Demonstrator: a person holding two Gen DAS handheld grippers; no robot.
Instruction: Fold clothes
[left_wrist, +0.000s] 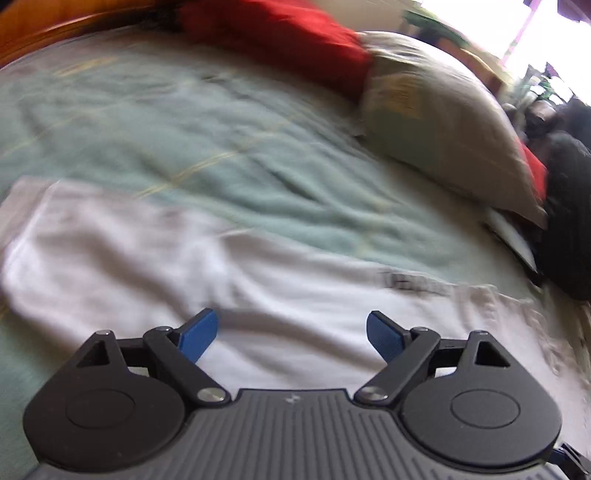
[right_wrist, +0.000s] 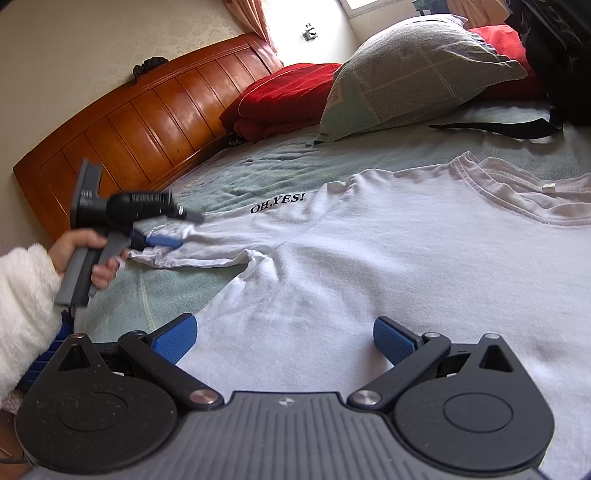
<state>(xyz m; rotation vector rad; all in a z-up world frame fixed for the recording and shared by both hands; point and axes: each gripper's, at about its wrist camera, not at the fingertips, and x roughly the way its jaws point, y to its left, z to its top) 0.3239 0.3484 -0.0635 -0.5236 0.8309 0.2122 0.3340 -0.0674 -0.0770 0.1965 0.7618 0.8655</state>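
- Green bed cover (right_wrist: 258, 162), wooden headboard (right_wrist: 147, 122) behind
- White T-shirt (right_wrist: 369, 258) spread flat under both grippers
- Left gripper (left_wrist: 291, 334) and right gripper (right_wrist: 284, 339) gape wide, holding nothing

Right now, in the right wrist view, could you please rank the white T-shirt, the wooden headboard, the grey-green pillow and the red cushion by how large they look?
1. white T-shirt, nearest the camera
2. wooden headboard
3. grey-green pillow
4. red cushion, partly hidden behind the pillow, so its place is unsure
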